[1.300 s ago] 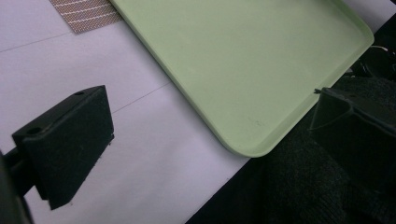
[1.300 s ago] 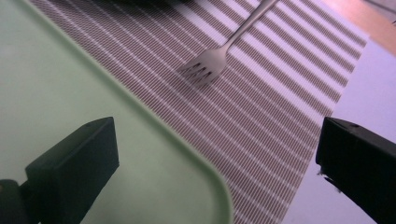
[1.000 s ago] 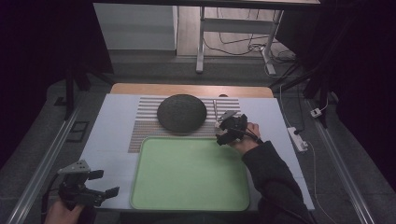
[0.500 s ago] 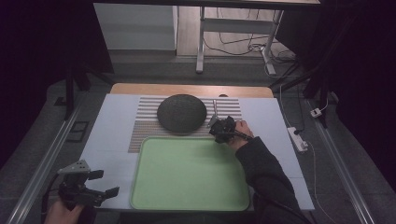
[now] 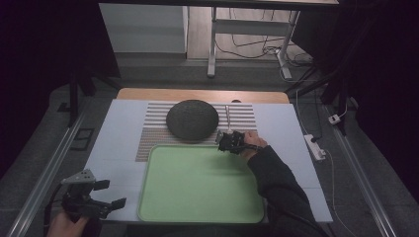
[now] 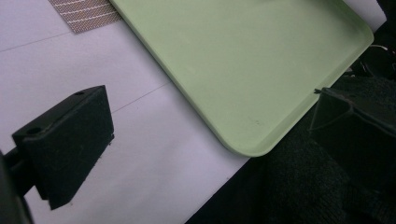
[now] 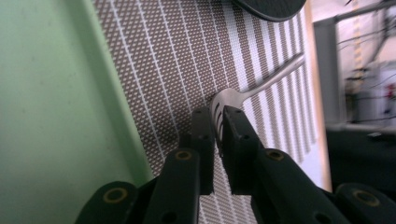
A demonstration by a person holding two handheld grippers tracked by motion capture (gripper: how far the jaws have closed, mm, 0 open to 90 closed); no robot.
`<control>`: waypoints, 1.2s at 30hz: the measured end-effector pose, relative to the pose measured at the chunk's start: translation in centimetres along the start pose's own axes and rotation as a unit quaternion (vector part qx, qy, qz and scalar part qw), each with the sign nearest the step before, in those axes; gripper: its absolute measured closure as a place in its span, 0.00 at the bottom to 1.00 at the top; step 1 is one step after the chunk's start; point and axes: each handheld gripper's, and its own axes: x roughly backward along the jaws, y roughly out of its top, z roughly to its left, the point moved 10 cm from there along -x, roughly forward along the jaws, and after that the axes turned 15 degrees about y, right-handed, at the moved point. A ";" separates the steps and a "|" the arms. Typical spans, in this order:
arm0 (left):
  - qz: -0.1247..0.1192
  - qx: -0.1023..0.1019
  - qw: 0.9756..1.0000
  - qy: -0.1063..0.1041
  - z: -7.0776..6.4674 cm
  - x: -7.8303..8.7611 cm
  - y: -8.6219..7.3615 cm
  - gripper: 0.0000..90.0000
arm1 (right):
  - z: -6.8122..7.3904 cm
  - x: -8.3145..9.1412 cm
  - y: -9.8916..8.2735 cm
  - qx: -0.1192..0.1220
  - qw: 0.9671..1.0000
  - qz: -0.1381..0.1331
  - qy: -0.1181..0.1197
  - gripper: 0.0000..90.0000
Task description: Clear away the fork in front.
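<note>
Presently, item by item.

Right gripper: jaws have just been closing and now pinch the tine end of the fork, whose handle runs away across the striped placemat. In the high view this gripper sits at the placemat's near right corner, just beyond the far right corner of the green tray; the fork's handle points toward the table's far edge.

Left gripper: held off the near left corner of the table, jaws apart, nothing between them. Its own view shows a near corner of the tray and bare white table surface.

Dark round plate: face down, it seems, on the placemat, left of the fork, apart from it.

Tray: nothing on it.

Progress, as judged: the grasp on the fork looks made, but the fork appears to lie on the placemat, not lifted. Left to do: lift it and carry it, probably to the tray close by; the destination cannot be told for certain. The plate is untouched. A grip at the tines leaves the long handle free to swing, so the lift wants care.
</note>
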 end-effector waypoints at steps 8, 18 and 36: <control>0.000 0.000 1.000 0.000 0.0 0.0 0.0 0.00 | -0.1 0.2 -0.1 0.029 0.999 0.016 -0.021 1.00; -0.001 0.000 1.000 0.000 0.0 0.0 0.0 0.00 | -0.5 2.2 -0.1 0.000 0.999 -0.021 -0.024 1.00; -0.014 0.002 1.000 0.003 0.0 0.3 0.2 0.00 | 1.1 9.8 -0.4 -0.150 0.964 -0.213 0.059 1.00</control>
